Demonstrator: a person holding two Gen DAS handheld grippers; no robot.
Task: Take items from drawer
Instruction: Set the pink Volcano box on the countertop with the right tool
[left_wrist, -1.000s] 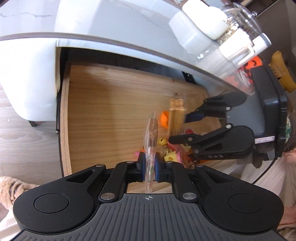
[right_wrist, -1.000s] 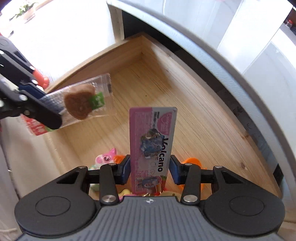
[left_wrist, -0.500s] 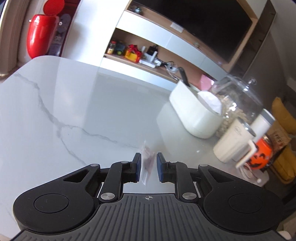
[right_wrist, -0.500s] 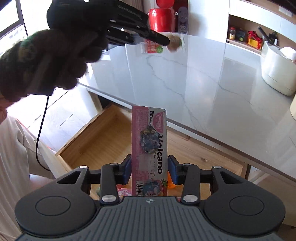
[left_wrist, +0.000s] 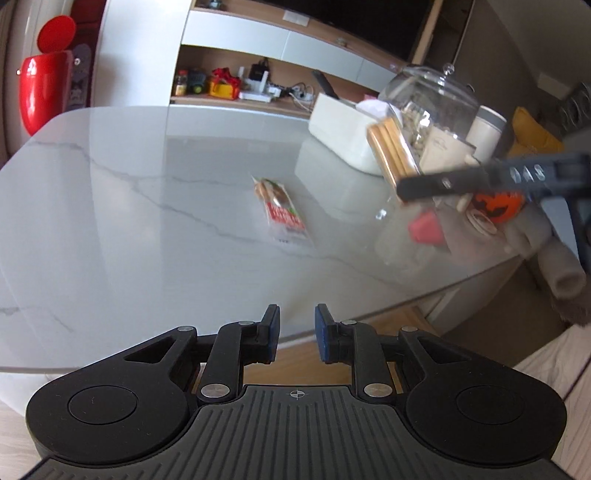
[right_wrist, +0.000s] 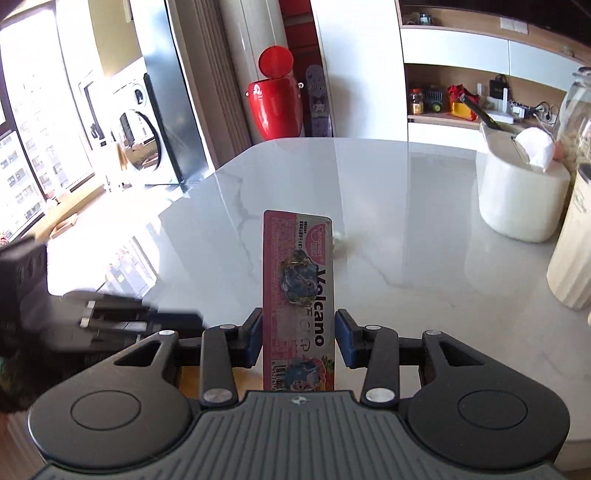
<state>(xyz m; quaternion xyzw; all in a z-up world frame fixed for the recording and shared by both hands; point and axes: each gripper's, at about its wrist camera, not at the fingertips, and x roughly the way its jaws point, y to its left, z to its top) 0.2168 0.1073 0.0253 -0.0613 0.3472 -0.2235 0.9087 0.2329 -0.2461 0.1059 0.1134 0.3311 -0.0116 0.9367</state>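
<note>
1. One clear snack packet (left_wrist: 281, 210) lies flat near the middle of the marble desk (left_wrist: 147, 221).
2. The left claw (left_wrist: 296, 334), low centre of its view, has just been opening; nothing sits between its blue pads.
3. The right claw (right_wrist: 298, 341) is clamped on one pink Volcano packet (right_wrist: 297, 295), upright at centre frame.
4. Upper right: one white container (right_wrist: 521, 199), one glass jar (left_wrist: 432, 107).

Glossy marble-look tabletop (left_wrist: 155, 229), shiny plastic snack wrapper (left_wrist: 284, 210), clear glass jar (left_wrist: 432, 99), glossy pink packet (right_wrist: 299, 295).
</note>
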